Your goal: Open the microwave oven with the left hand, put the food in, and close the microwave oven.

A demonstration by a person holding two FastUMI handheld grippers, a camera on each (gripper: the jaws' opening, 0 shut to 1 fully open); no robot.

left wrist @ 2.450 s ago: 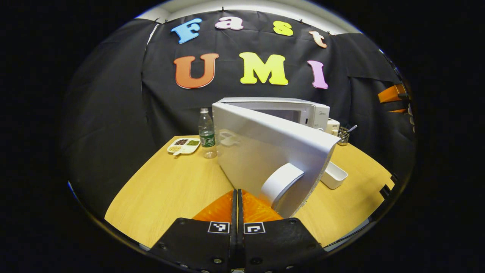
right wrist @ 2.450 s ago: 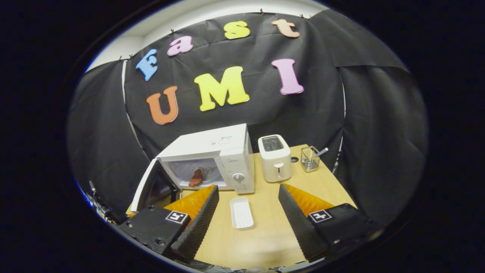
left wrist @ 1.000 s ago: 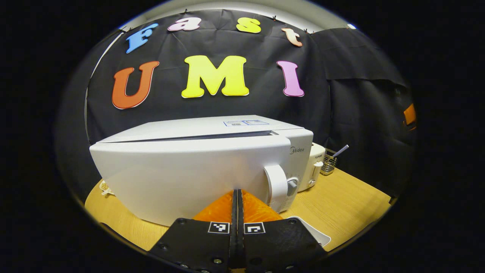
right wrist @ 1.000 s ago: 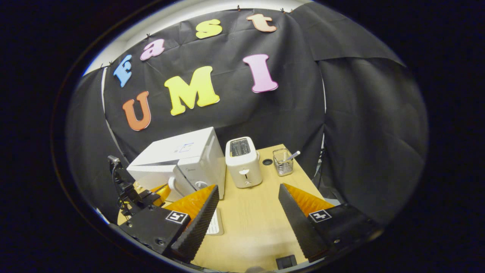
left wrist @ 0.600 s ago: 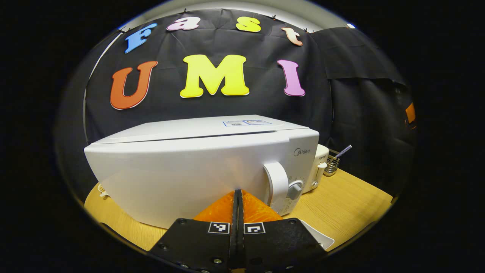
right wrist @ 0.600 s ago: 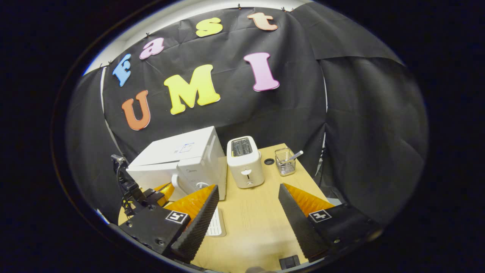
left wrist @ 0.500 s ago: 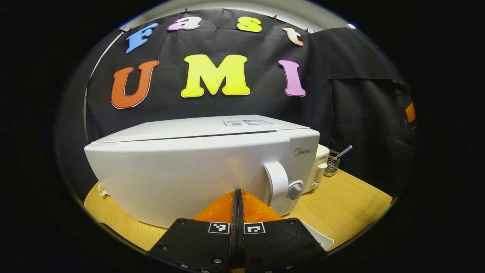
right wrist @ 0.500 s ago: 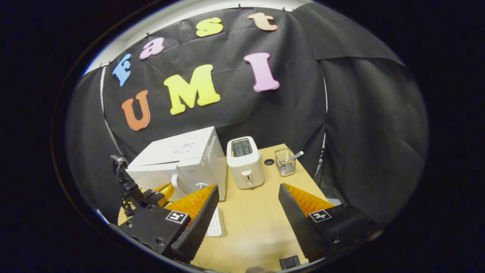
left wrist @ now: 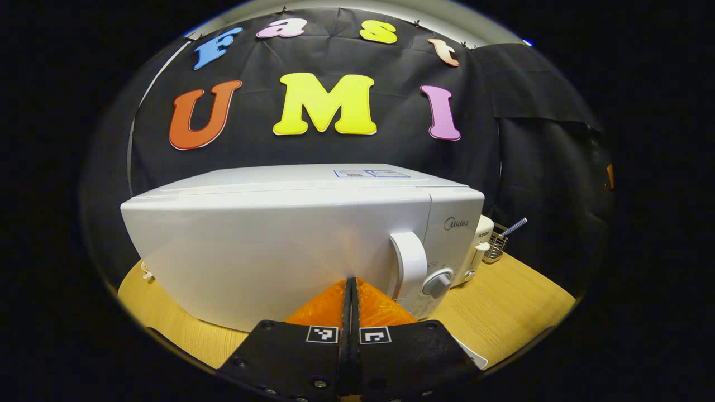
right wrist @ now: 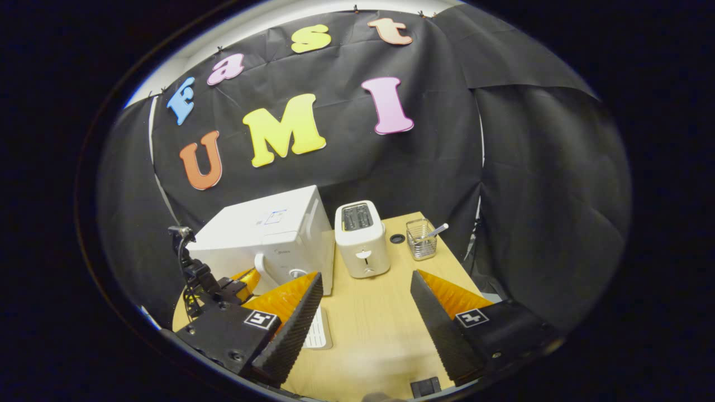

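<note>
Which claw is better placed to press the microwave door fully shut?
Left. The left claw is shut with its tips at the microwave door, beside the handle. The right claw hangs open over the table, apart from the door.

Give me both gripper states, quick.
Left gripper: closed, holding nothing, tips at the microwave door.
Right gripper: open, empty, above the table.
</note>
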